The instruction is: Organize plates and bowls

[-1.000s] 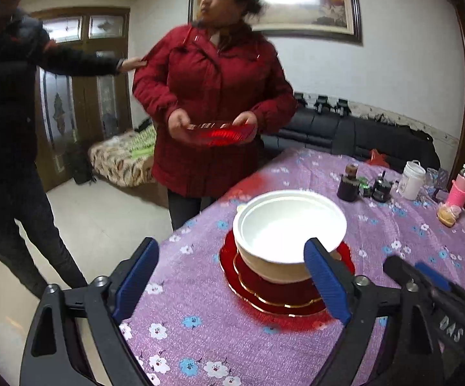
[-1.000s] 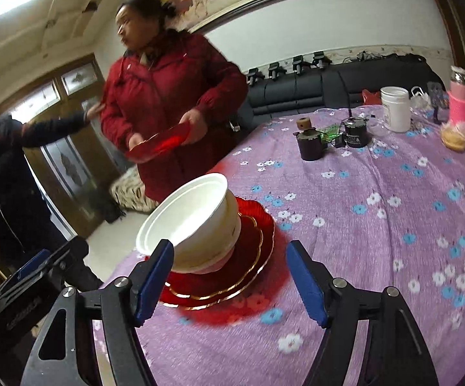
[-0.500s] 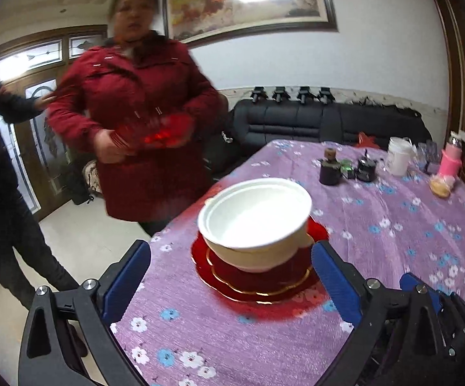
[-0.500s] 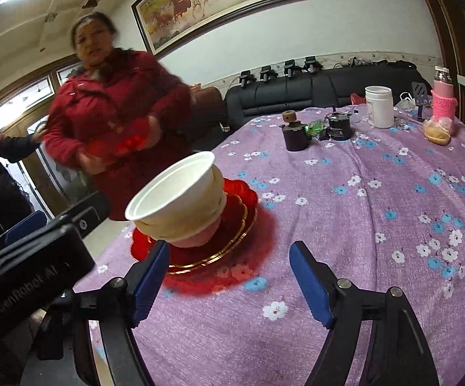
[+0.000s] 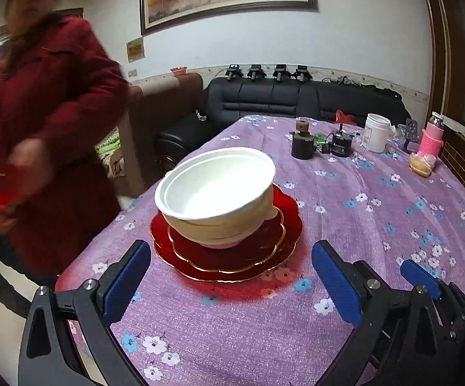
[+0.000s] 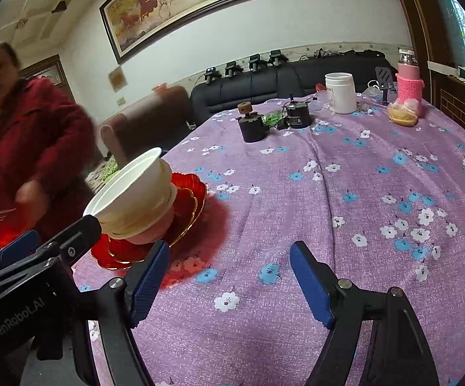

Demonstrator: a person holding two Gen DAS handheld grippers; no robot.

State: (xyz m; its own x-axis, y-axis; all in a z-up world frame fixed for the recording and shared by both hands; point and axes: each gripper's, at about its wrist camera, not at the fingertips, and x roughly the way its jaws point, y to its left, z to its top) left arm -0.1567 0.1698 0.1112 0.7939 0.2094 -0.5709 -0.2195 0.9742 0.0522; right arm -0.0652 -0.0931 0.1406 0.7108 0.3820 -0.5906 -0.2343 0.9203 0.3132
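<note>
A stack of white bowls (image 5: pixel 216 196) sits on stacked red plates with gold rims (image 5: pixel 232 254) on the purple flowered tablecloth (image 5: pixel 377 225). My left gripper (image 5: pixel 229 283) is open and empty, just in front of the plates. My right gripper (image 6: pixel 229 283) is open and empty above bare cloth, to the right of the bowls (image 6: pixel 135 196) and plates (image 6: pixel 187 193). The left gripper's body (image 6: pixel 23 276) shows at the lower left of the right wrist view.
A woman in a red coat (image 5: pixel 39 122) stands left of the table holding something red. At the far end stand a dark jar (image 5: pixel 302 144), a black device (image 5: pixel 340 144), a white tub (image 5: pixel 375 132), a pink bottle (image 5: pixel 432 138) and a bun (image 5: pixel 422 165). A black sofa (image 5: pixel 296 96) lies beyond.
Both views have swung to the right; the bowls, plates and the woman have shifted left in frame. Both grippers stay open and empty.
</note>
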